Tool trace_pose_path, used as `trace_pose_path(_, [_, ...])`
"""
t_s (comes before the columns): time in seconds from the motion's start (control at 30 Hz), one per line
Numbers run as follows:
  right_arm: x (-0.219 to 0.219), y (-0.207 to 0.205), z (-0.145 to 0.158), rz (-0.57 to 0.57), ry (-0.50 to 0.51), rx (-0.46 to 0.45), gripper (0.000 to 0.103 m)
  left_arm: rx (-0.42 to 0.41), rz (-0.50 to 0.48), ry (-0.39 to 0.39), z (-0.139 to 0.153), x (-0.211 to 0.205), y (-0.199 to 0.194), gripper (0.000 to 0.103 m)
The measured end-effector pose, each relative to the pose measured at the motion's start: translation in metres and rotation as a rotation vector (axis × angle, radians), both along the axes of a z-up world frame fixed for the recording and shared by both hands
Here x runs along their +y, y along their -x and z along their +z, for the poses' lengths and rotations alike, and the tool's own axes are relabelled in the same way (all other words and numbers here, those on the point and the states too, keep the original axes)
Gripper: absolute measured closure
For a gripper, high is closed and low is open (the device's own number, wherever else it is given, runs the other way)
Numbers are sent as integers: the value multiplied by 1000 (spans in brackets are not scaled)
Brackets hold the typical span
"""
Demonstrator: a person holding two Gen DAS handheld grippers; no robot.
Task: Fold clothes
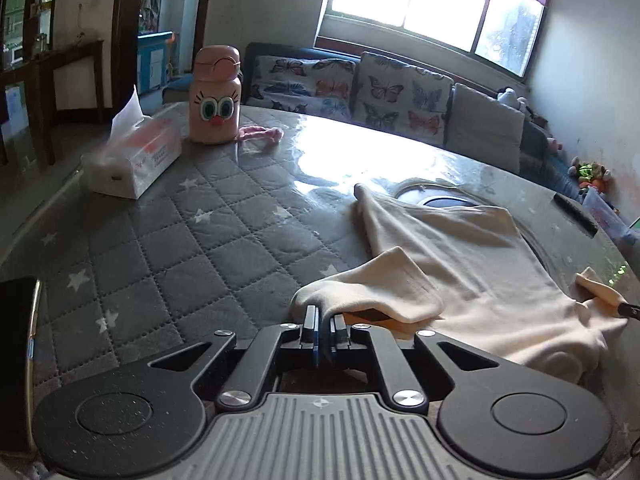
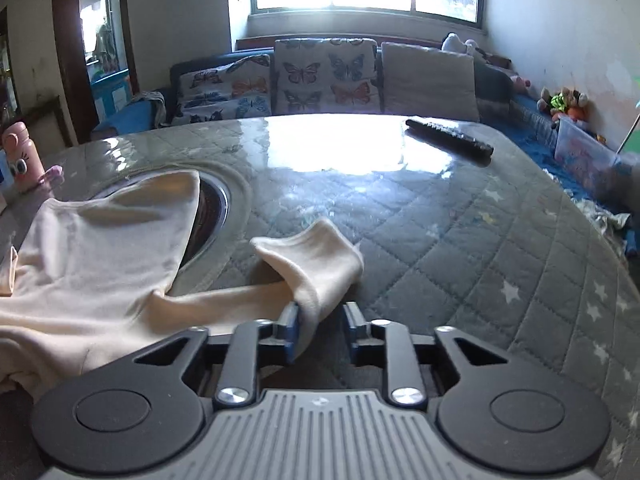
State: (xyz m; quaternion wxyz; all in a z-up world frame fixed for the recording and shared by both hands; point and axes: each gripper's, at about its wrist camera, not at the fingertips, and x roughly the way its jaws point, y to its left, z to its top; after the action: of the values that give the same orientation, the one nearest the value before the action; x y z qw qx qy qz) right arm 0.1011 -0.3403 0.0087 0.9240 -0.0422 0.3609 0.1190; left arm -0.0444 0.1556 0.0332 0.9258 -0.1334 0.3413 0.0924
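A cream long-sleeved garment (image 1: 460,252) lies spread on the quilted grey table (image 1: 180,248). My left gripper (image 1: 323,320) is shut on the end of one sleeve (image 1: 372,288), held just above the table. In the right wrist view the garment's body (image 2: 100,240) lies at the left and its other sleeve (image 2: 316,264) runs between the fingers of my right gripper (image 2: 320,320). The jaws stand apart, with the cuff draped against the left finger (image 2: 290,328). My right gripper's tip also shows in the left wrist view (image 1: 628,309) at the far right, by the sleeve.
A pink cartoon bottle (image 1: 216,96) and a tissue box (image 1: 134,156) stand at the table's far left. A dark phone (image 1: 16,344) lies at the near left edge. A black remote (image 2: 448,138) lies far right. A round recess (image 2: 214,200) sits beneath the garment. A sofa (image 2: 328,76) stands behind.
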Motion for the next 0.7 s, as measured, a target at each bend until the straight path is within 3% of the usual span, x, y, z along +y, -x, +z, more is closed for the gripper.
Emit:
trace_pose_path(0.07, [4,-6,2,11,18,-6,65,-12,-6,-14,4,0,2,88])
trace_pose_path(0.2, [18,-20,-3,47,79,17,61,-30,-11,-46,13,1,5,63])
trace_pose_path(0.3, [31,-25,-6,81,125,30,58,-39,-3,-54,18,7,9,57])
trace_pose_path(0.37, [40,-28,-9,103,177,41,47,-45,9,-64,23,10,12,53])
trace_pose_path(0.43, [44,-33,-14,112,227,48,47,-57,18,-75,28,13,14,53])
trace_pose_path(0.53, [35,-39,-14,62,292,17,48,-84,25,-87,37,17,16,51])
trace_pose_path(0.7, [-3,-34,2,-53,309,-1,47,-107,7,-88,43,17,2,49])
